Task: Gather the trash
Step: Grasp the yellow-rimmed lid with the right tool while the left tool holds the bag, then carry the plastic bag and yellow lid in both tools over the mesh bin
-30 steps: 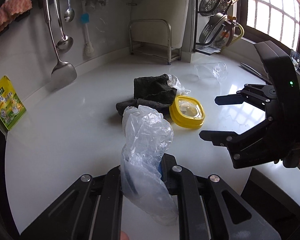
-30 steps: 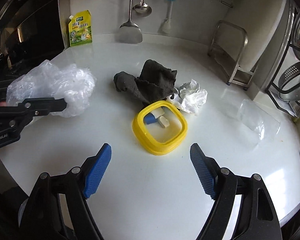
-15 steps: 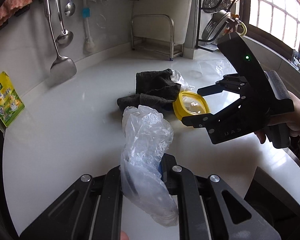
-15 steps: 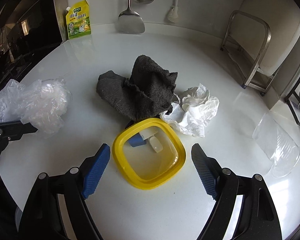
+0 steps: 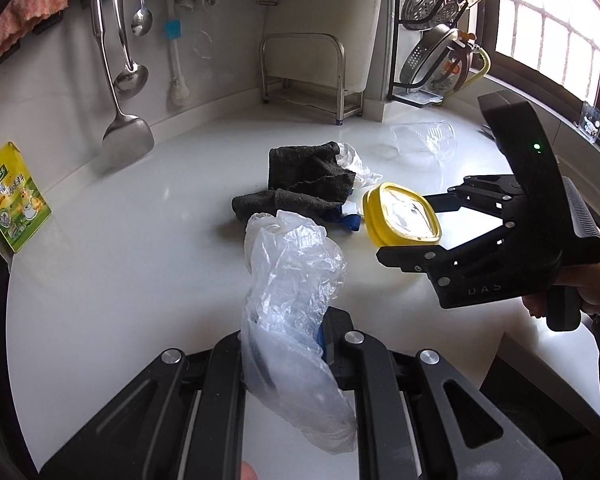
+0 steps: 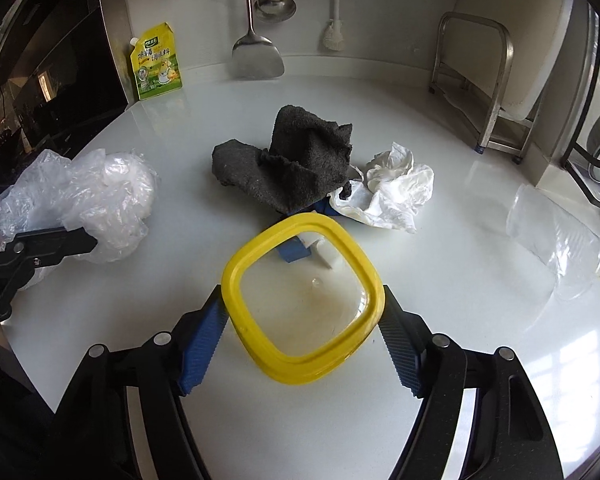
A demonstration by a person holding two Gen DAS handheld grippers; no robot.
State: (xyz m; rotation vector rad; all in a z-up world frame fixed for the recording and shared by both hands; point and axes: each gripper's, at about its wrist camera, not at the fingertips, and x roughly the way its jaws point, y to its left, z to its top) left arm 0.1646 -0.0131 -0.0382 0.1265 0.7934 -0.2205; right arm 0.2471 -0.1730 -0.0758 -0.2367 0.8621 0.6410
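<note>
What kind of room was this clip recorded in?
A home kitchen, most likely: a spatula and ladle hang on the wall above a white countertop, and a metal rack stands at the back.

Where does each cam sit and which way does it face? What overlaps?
Left wrist: on the left tool, aimed down across the white counter; its fingers clamp a clear plastic bag; the right tool and hand show.
Right wrist: on the right tool, aimed down at the yellow-rimmed lid between its closing jaws; the left tool's finger shows.
Shared: lid, bag, dark cloth, clear cup.
</note>
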